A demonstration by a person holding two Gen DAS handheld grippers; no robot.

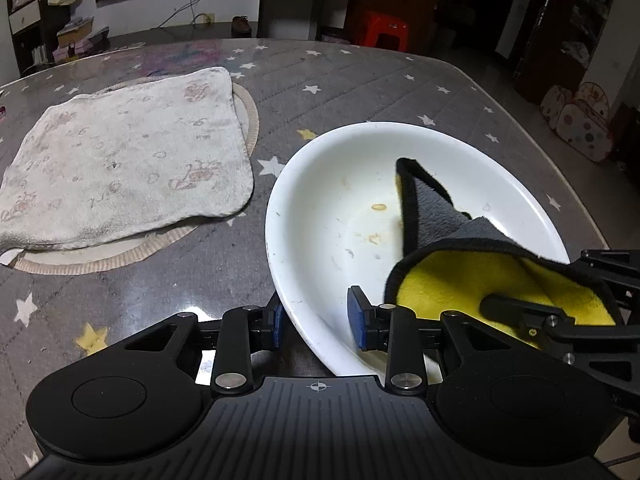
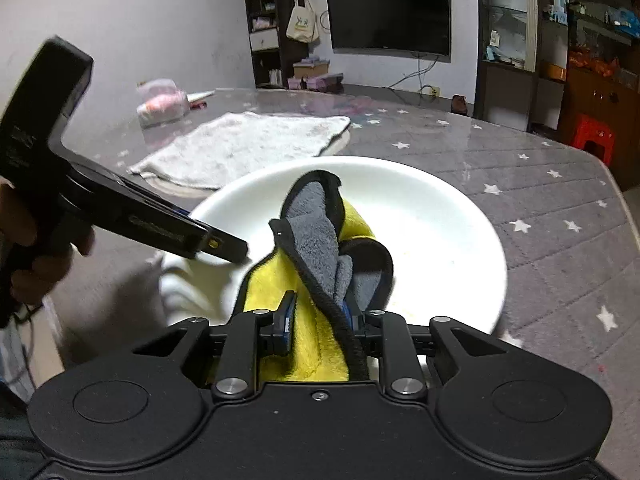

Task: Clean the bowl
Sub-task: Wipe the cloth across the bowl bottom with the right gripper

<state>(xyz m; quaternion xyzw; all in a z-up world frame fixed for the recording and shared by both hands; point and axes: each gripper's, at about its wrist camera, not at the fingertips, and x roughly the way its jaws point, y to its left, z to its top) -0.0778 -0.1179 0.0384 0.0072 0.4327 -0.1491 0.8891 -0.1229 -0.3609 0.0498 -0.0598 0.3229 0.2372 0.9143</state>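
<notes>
A white bowl with yellowish food smears sits tilted on the star-patterned table. My left gripper is shut on its near rim, one blue pad outside the wall and one inside. From the right wrist view it reaches in from the left, held by a person's hand. A yellow and grey cloth with black edging lies inside the bowl. My right gripper is shut on the cloth, whose folded end touches the bowl's floor. In the left wrist view it enters from the right, half hidden by cloth.
A worn white towel lies on a round woven mat left of the bowl. A plastic bag sits at the table's far left. A red stool stands beyond the far edge.
</notes>
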